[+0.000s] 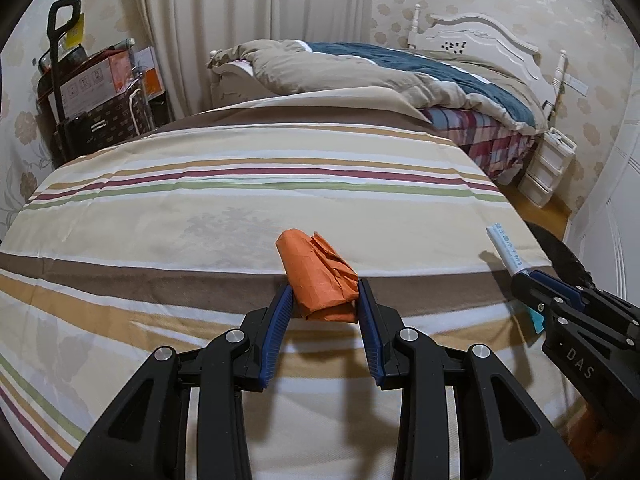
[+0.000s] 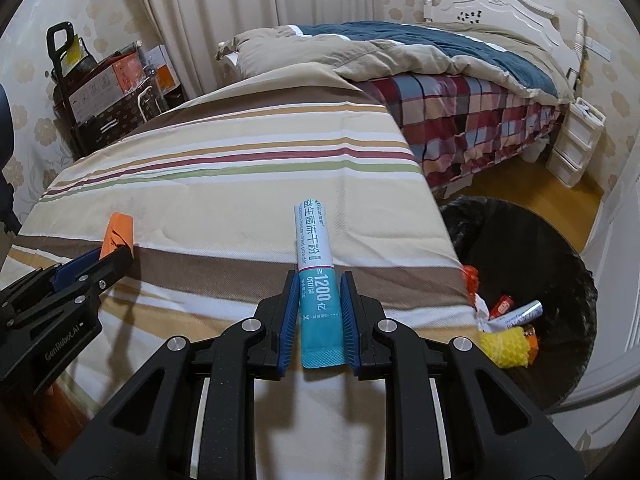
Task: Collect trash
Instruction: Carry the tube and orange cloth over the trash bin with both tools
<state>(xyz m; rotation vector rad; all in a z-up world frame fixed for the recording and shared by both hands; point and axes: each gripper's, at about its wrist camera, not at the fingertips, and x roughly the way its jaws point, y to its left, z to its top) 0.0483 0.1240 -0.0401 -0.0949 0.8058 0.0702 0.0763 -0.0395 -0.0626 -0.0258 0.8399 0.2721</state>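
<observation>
— Orange, that crumpled paper wad [image 1: 318,276]: where does it sit?
— On the striped bedspread [image 1: 224,216], near its front edge, on the brown band. The left gripper [image 1: 325,300] has its blue pads pressed against both sides of the wad, clamped on it.
— And the other tongs?
— The right gripper [image 2: 320,300] is closed on a white-and-teal sachet [image 2: 318,276], which sticks out forward over the bedspread's front right corner.
— Any bin?
— A black-lined trash bin [image 2: 560,248] stands on the floor beside that corner, with wrappers and something yellow [image 2: 505,345] inside.
</observation>
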